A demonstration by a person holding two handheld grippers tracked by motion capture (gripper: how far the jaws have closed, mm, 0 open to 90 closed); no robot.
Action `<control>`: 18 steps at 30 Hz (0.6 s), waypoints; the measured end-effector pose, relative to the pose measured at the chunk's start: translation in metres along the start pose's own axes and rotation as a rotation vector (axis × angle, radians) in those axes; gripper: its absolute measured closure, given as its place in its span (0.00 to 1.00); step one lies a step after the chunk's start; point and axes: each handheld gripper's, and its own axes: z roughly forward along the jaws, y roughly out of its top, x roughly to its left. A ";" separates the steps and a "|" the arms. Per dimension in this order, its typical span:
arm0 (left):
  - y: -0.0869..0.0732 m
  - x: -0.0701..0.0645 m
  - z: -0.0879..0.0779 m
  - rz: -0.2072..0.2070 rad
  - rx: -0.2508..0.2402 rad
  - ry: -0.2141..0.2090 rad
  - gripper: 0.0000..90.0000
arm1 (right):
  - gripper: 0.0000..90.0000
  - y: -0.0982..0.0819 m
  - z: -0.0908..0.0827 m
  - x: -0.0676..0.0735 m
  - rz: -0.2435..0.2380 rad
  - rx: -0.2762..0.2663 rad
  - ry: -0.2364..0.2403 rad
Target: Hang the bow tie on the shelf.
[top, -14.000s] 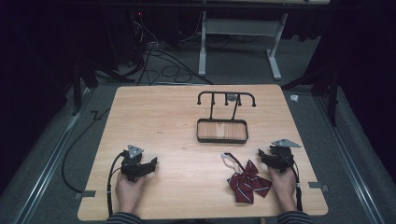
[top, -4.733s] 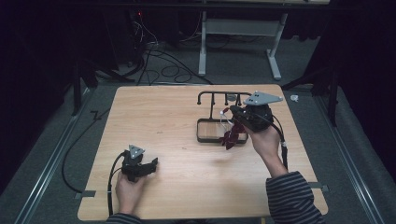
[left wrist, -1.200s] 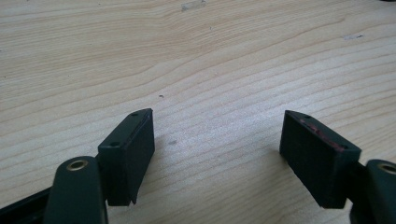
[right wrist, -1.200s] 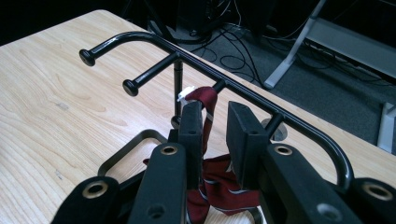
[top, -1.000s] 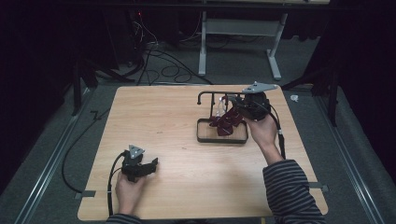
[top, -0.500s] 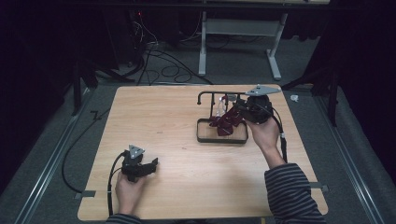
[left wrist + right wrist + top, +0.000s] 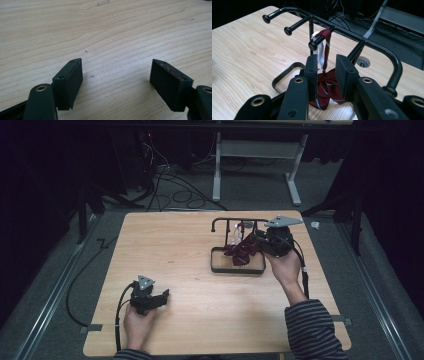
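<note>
Bow tie (image 7: 327, 92) in dark red with thin stripes hung now from the middle peg of the black rack (image 7: 352, 31), its strap looped over that peg and its body resting low over the rack's tray-shaped base. A second before, the right gripper (image 7: 260, 241) was already at this rack on the far right part of the table (image 7: 180, 250), and its jaws had just been opening. In the right gripper view the two black jaws stood a little apart, with the white and red strap between them, but the pads did not seem to press on it. I judge that the tie was being released and that the peg carried its weight, so the hanging step looked nearly finished; what remained was to draw the gripper back without pulling the strap off. The left gripper (image 7: 148, 298) lay on the near left of the table in the person's hand, jaws wide apart over bare wood, holding nothing.
</note>
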 end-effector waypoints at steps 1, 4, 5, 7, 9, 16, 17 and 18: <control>0.000 0.000 0.000 0.001 0.000 0.001 0.30 | 0.81 -0.002 -0.002 0.000 0.005 0.002 0.003; 0.000 0.000 0.000 0.000 -0.001 0.000 0.30 | 0.81 -0.005 -0.003 0.000 0.010 0.000 0.001; 0.000 0.000 0.000 0.000 -0.001 0.000 0.30 | 0.81 -0.008 -0.004 0.000 0.013 0.000 0.002; 0.000 0.000 0.000 0.001 -0.001 0.000 0.30 | 0.81 -0.009 -0.004 0.000 0.017 0.000 0.003; 0.000 0.000 0.000 0.000 -0.001 0.000 0.30 | 0.82 -0.013 -0.005 -0.001 0.017 -0.003 0.003; 0.000 0.000 0.000 0.001 0.001 0.000 0.30 | 0.82 -0.017 -0.007 0.000 0.019 -0.006 0.005; 0.000 0.000 0.000 0.001 0.001 0.000 0.30 | 0.82 -0.017 -0.007 0.000 0.019 -0.006 0.005; 0.000 0.000 0.000 0.001 0.001 -0.001 0.30 | 0.82 -0.018 -0.008 0.000 0.022 -0.006 0.005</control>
